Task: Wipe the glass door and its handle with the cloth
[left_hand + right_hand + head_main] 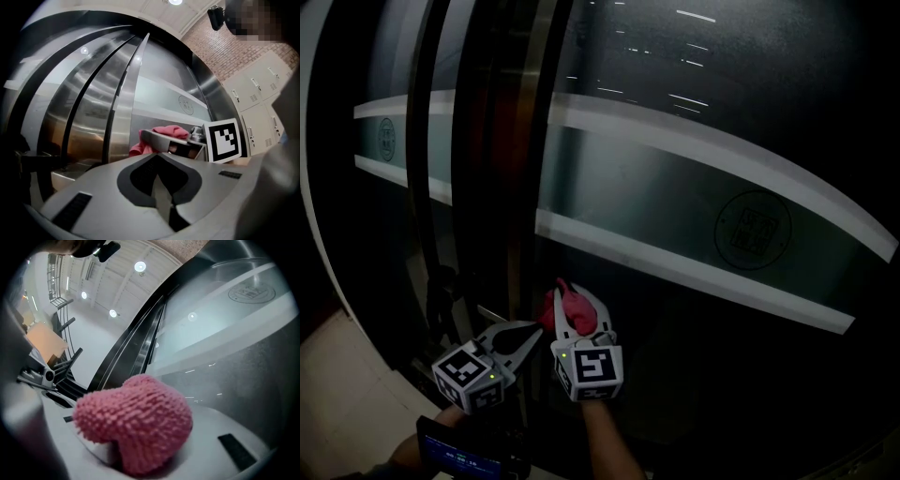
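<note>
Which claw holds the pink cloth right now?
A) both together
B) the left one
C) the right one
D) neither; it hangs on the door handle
C: the right claw is shut on the pink cloth, while the left claw is closed on nothing.

Two grippers: one left gripper (525, 333), one right gripper (575, 298). Two marker cubes, the left cube (472, 375) and the right cube (589, 368). One pink cloth (573, 309). One glass door (694, 202), with two pale frosted bands, the upper band (703, 141) and the lower band (675, 267). Two round emblems, the right emblem (753, 228) and the left emblem (386, 139). One small lit screen (461, 459).
</note>
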The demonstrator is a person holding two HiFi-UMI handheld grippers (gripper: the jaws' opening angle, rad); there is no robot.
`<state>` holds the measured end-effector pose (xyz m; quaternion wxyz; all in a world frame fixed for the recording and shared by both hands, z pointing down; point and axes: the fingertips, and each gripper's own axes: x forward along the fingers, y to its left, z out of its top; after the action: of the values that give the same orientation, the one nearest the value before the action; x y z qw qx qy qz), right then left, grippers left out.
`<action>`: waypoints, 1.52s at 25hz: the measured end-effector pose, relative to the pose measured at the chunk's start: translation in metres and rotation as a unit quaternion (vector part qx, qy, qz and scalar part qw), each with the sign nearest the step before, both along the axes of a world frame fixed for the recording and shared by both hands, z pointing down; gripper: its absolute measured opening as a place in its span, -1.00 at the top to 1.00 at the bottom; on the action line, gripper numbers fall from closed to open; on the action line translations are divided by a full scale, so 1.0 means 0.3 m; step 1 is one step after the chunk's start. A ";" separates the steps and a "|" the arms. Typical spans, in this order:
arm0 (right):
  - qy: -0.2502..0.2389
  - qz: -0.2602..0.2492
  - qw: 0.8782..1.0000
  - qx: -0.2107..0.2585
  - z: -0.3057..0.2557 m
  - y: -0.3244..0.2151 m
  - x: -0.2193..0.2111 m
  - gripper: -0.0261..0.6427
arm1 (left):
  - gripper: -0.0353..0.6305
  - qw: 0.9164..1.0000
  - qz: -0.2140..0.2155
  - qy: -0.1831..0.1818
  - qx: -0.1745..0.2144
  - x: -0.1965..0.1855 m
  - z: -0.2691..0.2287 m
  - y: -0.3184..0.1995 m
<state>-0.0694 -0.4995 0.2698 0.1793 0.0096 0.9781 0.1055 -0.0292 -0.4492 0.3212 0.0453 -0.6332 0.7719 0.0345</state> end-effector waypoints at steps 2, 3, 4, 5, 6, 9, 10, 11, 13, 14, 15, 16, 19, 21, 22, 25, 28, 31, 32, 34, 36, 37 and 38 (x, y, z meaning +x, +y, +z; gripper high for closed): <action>-0.001 0.015 1.000 0.000 -0.003 -0.040 0.050 0.78 | 0.87 1.000 0.008 0.001 -0.001 0.017 0.007 -0.022; -0.003 0.024 1.000 0.000 -0.008 -0.067 0.084 0.78 | 0.87 1.000 0.014 0.001 -0.002 0.032 0.012 -0.040; -0.008 0.035 0.999 0.002 -0.012 -0.103 0.122 0.78 | 0.87 1.000 0.022 0.002 -0.003 0.050 0.016 -0.062; -0.015 0.049 0.999 0.003 -0.017 -0.145 0.163 0.78 | 0.87 1.000 0.031 0.002 -0.004 0.070 0.019 -0.086; -0.020 0.063 0.998 0.003 -0.022 -0.187 0.206 0.78 | 0.87 0.999 0.040 0.002 -0.004 0.091 0.021 -0.112; -0.025 0.104 0.994 0.001 -0.027 -0.316 0.340 0.78 | 0.87 0.998 0.063 0.002 -0.005 0.152 0.032 -0.188; -0.023 0.119 0.993 0.002 -0.027 -0.360 0.387 0.78 | 0.87 0.998 0.069 -0.001 -0.005 0.168 0.041 -0.214; -0.022 0.133 0.991 0.004 -0.028 -0.403 0.435 0.78 | 0.87 0.997 0.076 -0.004 -0.005 0.184 0.052 -0.239; -0.021 0.164 0.986 0.007 -0.026 -0.492 0.538 0.78 | 0.87 0.996 0.090 -0.003 -0.008 0.224 0.061 -0.287; -0.020 0.179 0.984 0.007 -0.022 -0.539 0.590 0.78 | 0.87 0.995 0.096 0.000 -0.010 0.246 0.062 -0.310; -0.019 0.195 0.981 0.005 -0.016 -0.588 0.645 0.78 | 0.87 0.995 0.102 0.002 -0.011 0.267 0.062 -0.331; -0.018 0.213 0.977 0.002 -0.011 -0.636 0.702 0.78 | 0.87 0.994 0.107 0.003 -0.012 0.285 0.064 -0.352; -0.020 0.267 0.963 -0.016 0.001 -0.773 0.879 0.78 | 0.87 0.993 0.118 -0.001 -0.012 0.319 0.080 -0.405; -0.026 0.296 0.954 -0.031 0.008 -0.855 0.984 0.78 | 0.87 0.993 0.121 -0.001 -0.013 0.337 0.084 -0.428; -0.026 0.309 0.950 -0.034 0.011 -0.892 1.030 0.78 | 0.87 0.992 0.122 0.000 -0.014 0.345 0.084 -0.437; -0.019 0.345 0.938 -0.030 0.011 -0.989 1.147 0.78 | 0.87 0.992 0.123 -0.003 -0.015 0.357 0.097 -0.462; -0.016 0.372 0.927 -0.031 0.000 -1.061 1.229 0.78 | 0.87 0.992 0.122 -0.003 -0.016 0.367 0.101 -0.485; -0.009 0.381 0.924 -0.027 -0.007 -1.088 1.258 0.78 | 0.87 0.992 0.123 -0.002 -0.016 0.381 0.099 -0.499; -0.007 0.382 0.924 -0.025 -0.008 -1.086 1.260 0.78 | 0.87 0.992 0.124 0.001 -0.016 0.389 0.096 -0.500; -0.009 0.380 0.925 -0.023 -0.009 -1.064 1.256 0.78 | 0.87 0.992 0.125 0.003 -0.018 0.396 0.093 -0.499; -0.020 0.367 0.930 -0.025 -0.011 -1.004 1.227 0.78 | 0.87 0.992 0.123 0.001 -0.018 0.386 0.101 -0.492; -0.027 0.355 0.934 -0.024 -0.011 -0.958 1.198 0.78 | 0.87 0.993 0.120 -0.001 -0.018 0.376 0.105 -0.485; -0.034 0.339 0.940 -0.022 -0.009 -0.904 1.156 0.78 | 0.87 0.993 0.116 -0.002 -0.018 0.367 0.104 -0.476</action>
<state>0.2775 -0.7708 0.2673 0.1659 -0.3298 0.9190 0.1386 0.0811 -0.5920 0.3524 0.0315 -0.7193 0.6936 0.0244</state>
